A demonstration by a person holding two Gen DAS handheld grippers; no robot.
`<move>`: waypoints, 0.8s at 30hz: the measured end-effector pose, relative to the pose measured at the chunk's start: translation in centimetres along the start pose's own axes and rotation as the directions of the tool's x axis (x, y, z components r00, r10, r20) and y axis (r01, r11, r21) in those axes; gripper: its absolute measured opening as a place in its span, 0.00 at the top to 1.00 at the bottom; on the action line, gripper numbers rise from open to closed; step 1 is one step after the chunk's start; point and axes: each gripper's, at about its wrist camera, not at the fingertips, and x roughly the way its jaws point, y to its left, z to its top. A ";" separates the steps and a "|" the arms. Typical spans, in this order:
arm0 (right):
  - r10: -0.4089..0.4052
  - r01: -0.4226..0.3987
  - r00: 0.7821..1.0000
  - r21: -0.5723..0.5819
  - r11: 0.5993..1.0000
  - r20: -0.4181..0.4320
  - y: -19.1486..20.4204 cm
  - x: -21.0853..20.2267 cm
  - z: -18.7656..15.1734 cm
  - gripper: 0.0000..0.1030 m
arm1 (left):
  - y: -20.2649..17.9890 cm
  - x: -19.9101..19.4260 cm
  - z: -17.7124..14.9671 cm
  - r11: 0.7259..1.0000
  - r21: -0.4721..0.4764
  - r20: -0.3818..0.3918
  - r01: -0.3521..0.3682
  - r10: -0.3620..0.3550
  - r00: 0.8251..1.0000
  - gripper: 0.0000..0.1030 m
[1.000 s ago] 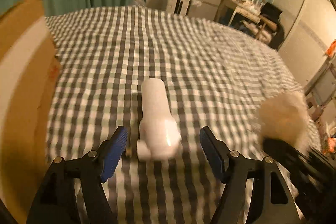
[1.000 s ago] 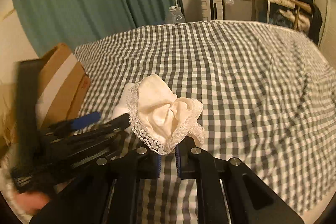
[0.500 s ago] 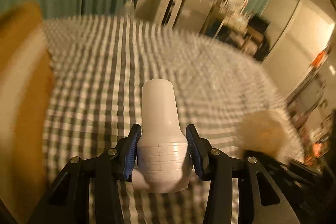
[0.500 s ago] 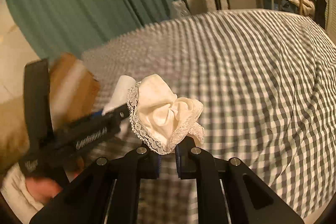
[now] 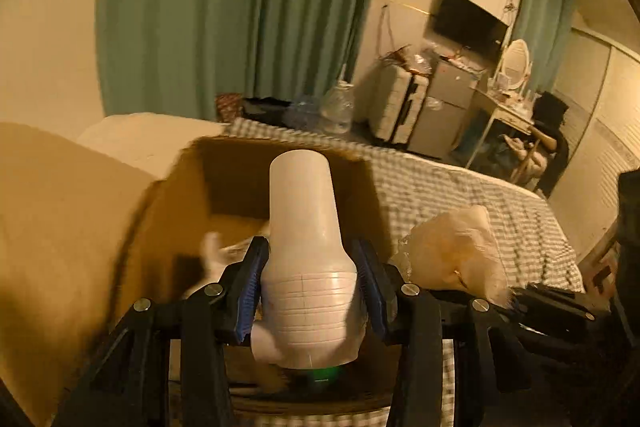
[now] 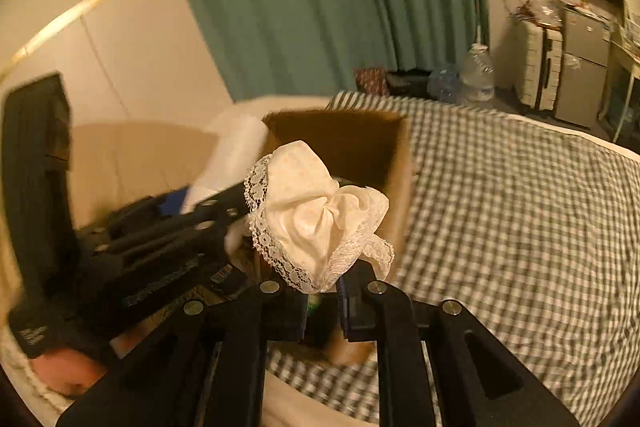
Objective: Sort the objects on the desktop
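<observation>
Green curtains hang behind a bed (image 5: 460, 195) dressed in grey-and-white checked cloth, and an open cardboard box (image 5: 240, 163) sits at the bed's left side. Both claws hang over that box. The left claw (image 5: 308, 291) is clamped on a white plastic bottle (image 5: 304, 227), its blue pads pressing the ribbed lower body; the bottle's long axis runs straight away from the claw, its smooth tapered cap end pointing to the far wall of the box, directly above the opening. The right claw (image 6: 322, 301) pinches a cream, lace-edged cloth (image 6: 316, 219) bunched into a rosette, just right of the bottle and above the box's near right corner (image 6: 396, 163). Pale items lie blurred inside the box. The left claw looks better centred, so the bottle probably drops first; the cloth likely needs a small shift left.
</observation>
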 end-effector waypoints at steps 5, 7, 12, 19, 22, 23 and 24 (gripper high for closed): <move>-0.152 0.153 0.988 -0.034 0.988 0.007 0.0 0.9 0.3 0.10 | 1.6 1.0 0.2 0.994 -0.040 0.009 -0.105 0.106 0.994 0.06; -0.129 0.128 0.991 0.010 0.992 0.048 -0.9 -1.1 0.4 0.10 | 1.8 0.5 0.2 0.996 -0.040 0.018 -0.083 0.084 0.996 0.06; -0.214 0.210 0.964 0.041 0.977 0.159 -2.6 -6.6 -0.5 0.03 | 0.6 -1.4 -0.7 0.998 0.028 0.036 -0.055 0.054 0.998 0.00; -0.384 0.364 0.914 0.153 0.919 0.133 -7.0 -8.7 -7.2 0.00 | -4.8 -3.8 -5.5 0.990 0.079 0.102 -0.113 0.105 0.989 0.00; -0.431 0.410 0.895 0.167 0.897 0.115 -8.6 -8.6 -9.7 0.00 | -6.1 -3.7 -7.3 0.994 0.065 0.106 -0.089 0.081 0.991 0.00; -0.443 0.423 0.890 0.165 0.891 0.109 -8.9 -8.8 -10.2 0.00 | -6.4 -3.5 -7.5 0.994 0.068 0.098 -0.091 0.084 0.992 0.00; -0.451 0.431 0.886 0.170 0.886 0.105 -9.2 -8.9 -10.4 0.00 | -6.6 -3.3 -7.7 0.992 0.070 0.083 -0.105 0.099 0.992 0.00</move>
